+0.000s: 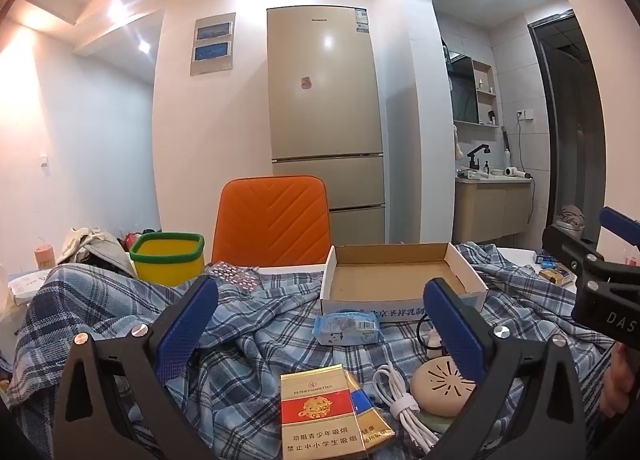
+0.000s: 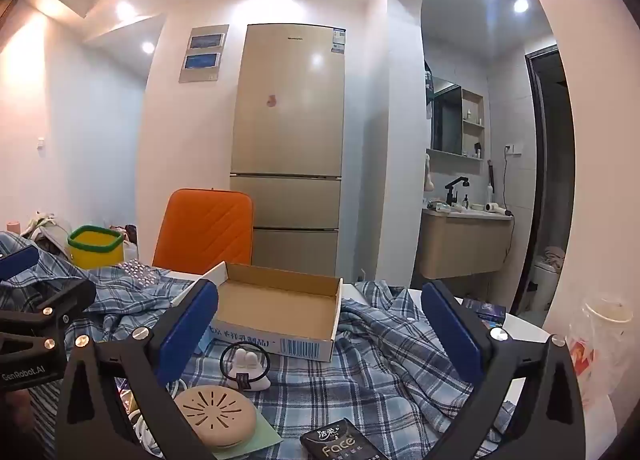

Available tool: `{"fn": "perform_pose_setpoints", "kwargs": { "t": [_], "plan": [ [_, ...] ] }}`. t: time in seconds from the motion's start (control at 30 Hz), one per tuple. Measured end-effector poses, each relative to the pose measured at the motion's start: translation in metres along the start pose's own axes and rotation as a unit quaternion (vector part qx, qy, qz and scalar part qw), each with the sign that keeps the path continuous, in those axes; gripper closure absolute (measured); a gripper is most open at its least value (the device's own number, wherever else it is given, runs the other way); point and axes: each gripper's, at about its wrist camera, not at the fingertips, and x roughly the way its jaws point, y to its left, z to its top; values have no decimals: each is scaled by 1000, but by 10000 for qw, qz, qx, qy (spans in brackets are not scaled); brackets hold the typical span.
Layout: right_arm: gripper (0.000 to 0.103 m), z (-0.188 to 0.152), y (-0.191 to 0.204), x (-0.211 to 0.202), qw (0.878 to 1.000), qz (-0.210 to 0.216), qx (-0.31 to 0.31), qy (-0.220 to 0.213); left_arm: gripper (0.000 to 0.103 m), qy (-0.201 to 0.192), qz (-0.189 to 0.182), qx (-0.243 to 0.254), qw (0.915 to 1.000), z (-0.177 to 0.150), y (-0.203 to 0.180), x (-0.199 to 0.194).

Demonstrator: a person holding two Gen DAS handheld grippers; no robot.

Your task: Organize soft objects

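While both the left gripper and right gripper hover wide open and empty, nothing is grasped; next likely means pinching the plaid cloth beside the cardboard box.

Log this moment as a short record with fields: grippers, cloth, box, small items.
left gripper: open, holding nothing, above the cloth
right gripper: open, holding nothing
cloth: blue plaid shirt fabric, crumpled and spread over the table
box: shallow open cardboard box, nothing in it, resting on the cloth
small items: red and gold cigarette pack, coiled white cable, round beige perforated disc, black hair tie with white bunny charm, black tissue pack
behind: yellow bin with green rim
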Motion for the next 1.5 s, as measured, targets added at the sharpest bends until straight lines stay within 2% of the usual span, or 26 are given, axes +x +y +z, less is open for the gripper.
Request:
{"fn": "perform_pose_setpoints", "kwargs": {
  "t": [0.07, 0.1, 0.3, 0.4, 0.5, 1.0, 1.5],
  "plan": [
    [0, 0, 1, 6, 10000, 2, -35, 15, 1, 34, -29, -34, 10000, 0, 0, 1],
    [0, 0, 2, 3, 9999, -30, -32, -131, 1, 60, -43, -52, 10000, 0, 0, 2],
    [0, 0, 0, -2, 10000, -38, 6, -81, 1, 112, -141, -143, 9997, 0, 8, 2],
    [0, 1, -4, -20, 9999, -49, 18, -99, 1, 25, -122, -71, 9999, 3, 3, -3],
    [0, 4, 6, 2, 9999, -41, -106, 48, 1, 23, -103, -52, 9999, 2, 0, -3],
    [0, -2, 8, -2, 9996, -128, -222, -93, 1, 60, -266, -27, 9996, 0, -2, -1],
    [0, 0, 7, -5, 9996, -115, -236, -88, 1, 77, -216, 22, 9997, 0, -3, 1]
  ]
}}
